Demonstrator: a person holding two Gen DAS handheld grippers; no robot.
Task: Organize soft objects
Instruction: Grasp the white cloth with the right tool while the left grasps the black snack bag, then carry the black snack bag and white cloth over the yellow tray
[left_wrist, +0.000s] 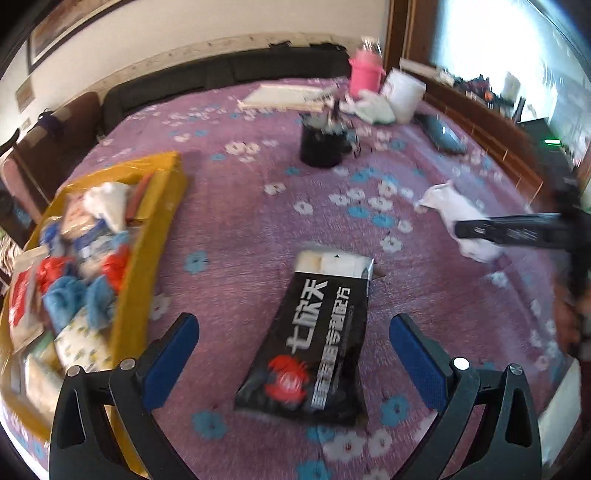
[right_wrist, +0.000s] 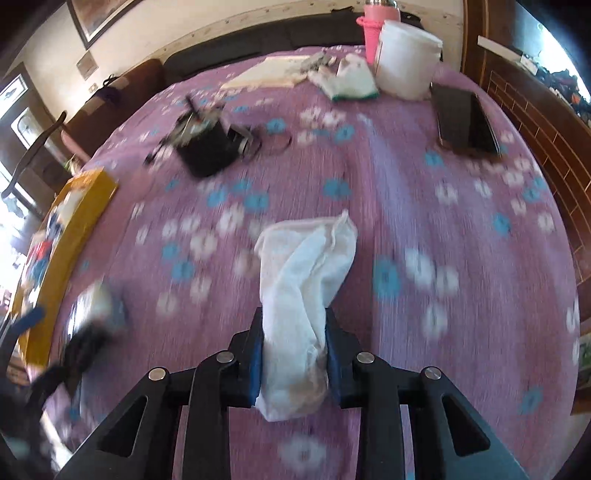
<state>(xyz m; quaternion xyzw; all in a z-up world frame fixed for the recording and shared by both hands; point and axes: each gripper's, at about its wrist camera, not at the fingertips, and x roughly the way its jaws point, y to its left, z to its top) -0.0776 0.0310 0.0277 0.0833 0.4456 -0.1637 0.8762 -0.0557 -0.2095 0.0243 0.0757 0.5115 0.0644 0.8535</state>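
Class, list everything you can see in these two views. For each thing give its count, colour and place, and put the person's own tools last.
tablecloth: one, purple with flowers, covers table
box: one, yellow, left edge, filled with soft items
black packet: one, black with white end, centre front
cloth bag: one, white, front right
pen pot: one, black, middle
bucket: one, white, far side
bottle: one, pink, far side
phone: one, dark, right
left hand-held gripper: black with blue pads, open over packet
right hand-held gripper: black with blue pads, shut on cloth bag
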